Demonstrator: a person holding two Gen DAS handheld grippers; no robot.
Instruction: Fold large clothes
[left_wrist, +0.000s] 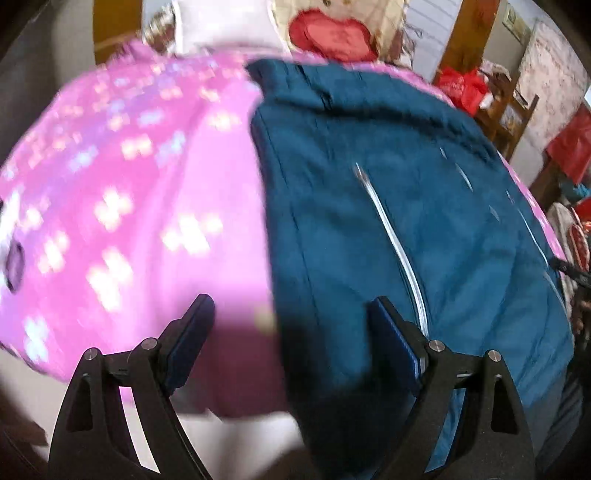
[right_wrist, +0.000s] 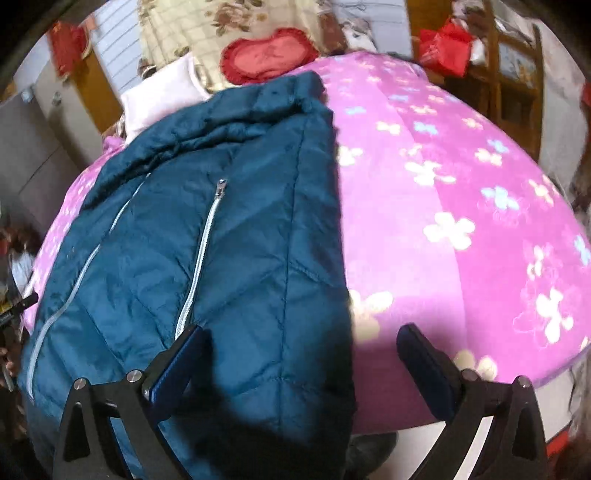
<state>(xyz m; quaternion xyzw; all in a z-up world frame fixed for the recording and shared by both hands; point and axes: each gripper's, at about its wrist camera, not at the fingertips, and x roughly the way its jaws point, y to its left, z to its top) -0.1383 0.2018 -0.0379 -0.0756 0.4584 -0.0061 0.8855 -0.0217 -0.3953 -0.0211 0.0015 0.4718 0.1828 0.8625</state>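
Observation:
A teal quilted jacket (left_wrist: 388, 206) with pale zips lies folded lengthwise on a pink flowered blanket (left_wrist: 122, 206). In the left wrist view my left gripper (left_wrist: 295, 314) is open and empty, hovering over the jacket's near left edge. In the right wrist view the jacket (right_wrist: 221, 240) fills the left half and the blanket (right_wrist: 461, 221) the right. My right gripper (right_wrist: 306, 343) is open and empty above the jacket's near right edge, one finger over the jacket, the other over the blanket.
A red heart-shaped cushion (right_wrist: 269, 55) and a white pillow (right_wrist: 159, 99) lie at the bed's far end. Wooden furniture with red bags (right_wrist: 450, 51) stands at the right. Pale floor shows below the bed's near edge (left_wrist: 229, 435).

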